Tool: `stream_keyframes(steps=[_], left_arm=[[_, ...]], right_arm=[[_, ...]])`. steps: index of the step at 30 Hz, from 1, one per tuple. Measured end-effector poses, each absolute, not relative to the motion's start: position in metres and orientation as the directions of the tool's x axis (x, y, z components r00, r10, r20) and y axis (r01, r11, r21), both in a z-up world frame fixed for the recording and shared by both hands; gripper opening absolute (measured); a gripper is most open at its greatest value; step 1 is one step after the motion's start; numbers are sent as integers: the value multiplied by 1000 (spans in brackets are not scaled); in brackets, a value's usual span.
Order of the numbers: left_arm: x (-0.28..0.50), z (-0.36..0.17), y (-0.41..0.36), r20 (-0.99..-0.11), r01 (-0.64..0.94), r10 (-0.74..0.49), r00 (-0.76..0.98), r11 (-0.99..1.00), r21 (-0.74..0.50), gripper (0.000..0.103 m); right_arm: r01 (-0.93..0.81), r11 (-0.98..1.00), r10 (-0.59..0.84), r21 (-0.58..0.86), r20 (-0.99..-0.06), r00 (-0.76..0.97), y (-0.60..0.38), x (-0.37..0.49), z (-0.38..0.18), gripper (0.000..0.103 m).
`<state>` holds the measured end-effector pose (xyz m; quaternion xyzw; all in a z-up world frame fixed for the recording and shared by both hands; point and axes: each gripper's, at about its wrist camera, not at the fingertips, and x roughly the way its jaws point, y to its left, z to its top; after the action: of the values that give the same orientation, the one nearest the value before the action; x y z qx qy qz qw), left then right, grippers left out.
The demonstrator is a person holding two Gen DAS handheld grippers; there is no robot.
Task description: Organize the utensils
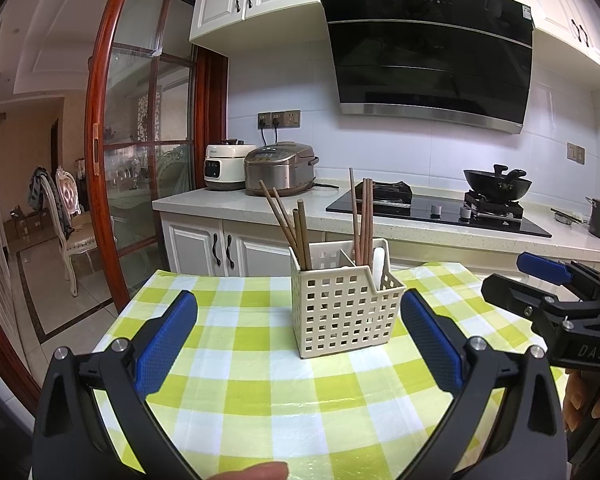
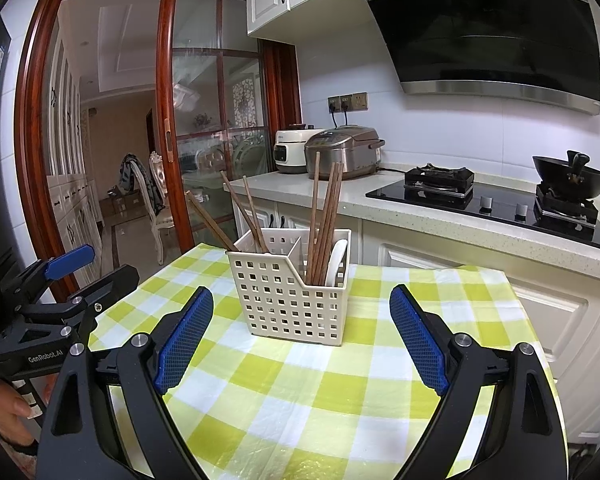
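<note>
A cream perforated utensil basket [image 1: 344, 312] [image 2: 292, 304] stands on the green-and-white checked tablecloth [image 1: 240, 392] [image 2: 300, 396]. Its left compartment holds several wooden chopsticks [image 1: 290, 224] [image 2: 244, 212]. Its right compartment holds more chopsticks [image 1: 362, 220] [image 2: 326, 216] and a white spoon [image 1: 379, 264] [image 2: 336, 260]. My left gripper [image 1: 298, 332] is open and empty, just in front of the basket. My right gripper [image 2: 302, 336] is open and empty, also in front of it. Each gripper shows at the edge of the other's view: the right one [image 1: 548, 284], the left one [image 2: 72, 272].
A kitchen counter [image 1: 260, 204] behind the table carries two rice cookers [image 1: 280, 168], a gas hob [image 1: 440, 208] and a black wok [image 1: 496, 186]. A range hood [image 1: 428, 52] hangs above. A wooden sliding glass door [image 1: 140, 140] is at the left.
</note>
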<state>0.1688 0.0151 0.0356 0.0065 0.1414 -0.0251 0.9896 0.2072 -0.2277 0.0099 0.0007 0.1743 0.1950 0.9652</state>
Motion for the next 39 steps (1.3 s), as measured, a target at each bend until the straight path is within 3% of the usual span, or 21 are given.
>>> stream_keyframes(steps=[39], left_arm=[[167, 32, 16, -283, 64, -68, 957, 998, -23, 98]], right_arm=[[-382, 921, 383, 74, -341, 859, -226, 205, 5, 85]])
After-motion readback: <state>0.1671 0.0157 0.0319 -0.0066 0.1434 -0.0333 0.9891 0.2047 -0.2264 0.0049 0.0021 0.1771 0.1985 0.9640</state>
